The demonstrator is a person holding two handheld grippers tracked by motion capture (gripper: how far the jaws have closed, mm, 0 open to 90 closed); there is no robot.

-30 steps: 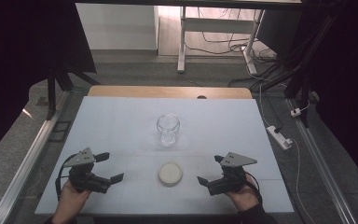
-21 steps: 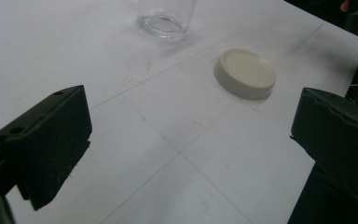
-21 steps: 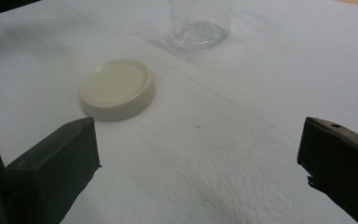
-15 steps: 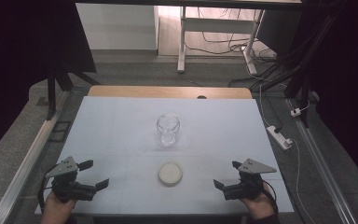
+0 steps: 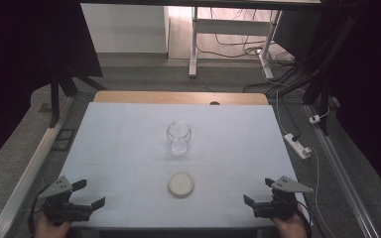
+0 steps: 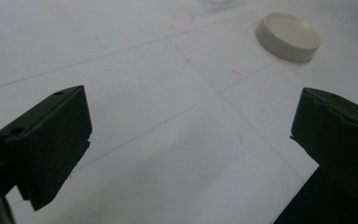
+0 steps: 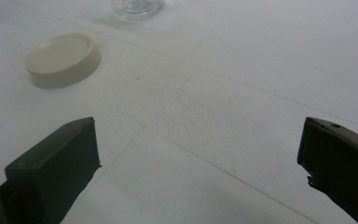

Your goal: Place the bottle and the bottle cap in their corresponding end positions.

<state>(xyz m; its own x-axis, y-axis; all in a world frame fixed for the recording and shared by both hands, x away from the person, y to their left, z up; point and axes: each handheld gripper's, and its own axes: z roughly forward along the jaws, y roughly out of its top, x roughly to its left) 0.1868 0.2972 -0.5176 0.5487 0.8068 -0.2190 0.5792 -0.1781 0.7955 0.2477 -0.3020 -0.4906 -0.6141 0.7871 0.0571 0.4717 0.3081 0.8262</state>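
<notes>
High view: left gripper (image 5: 90,194) and right gripper (image 5: 257,191) wide open, empty, at near corners. Lid (image 5: 181,184) flat between them, jar (image 5: 178,138) upright beyond. Likely pre-approach; next, reach for lid.

A cream lid (image 5: 181,184) lies just before a glass jar (image 5: 178,138) on the white table (image 5: 114,144).

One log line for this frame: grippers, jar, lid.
left gripper: open, empty, near table corner | right gripper: open, empty | jar: upright, uncapped, mid-table | lid: flat, in front of jar, untouched
</notes>
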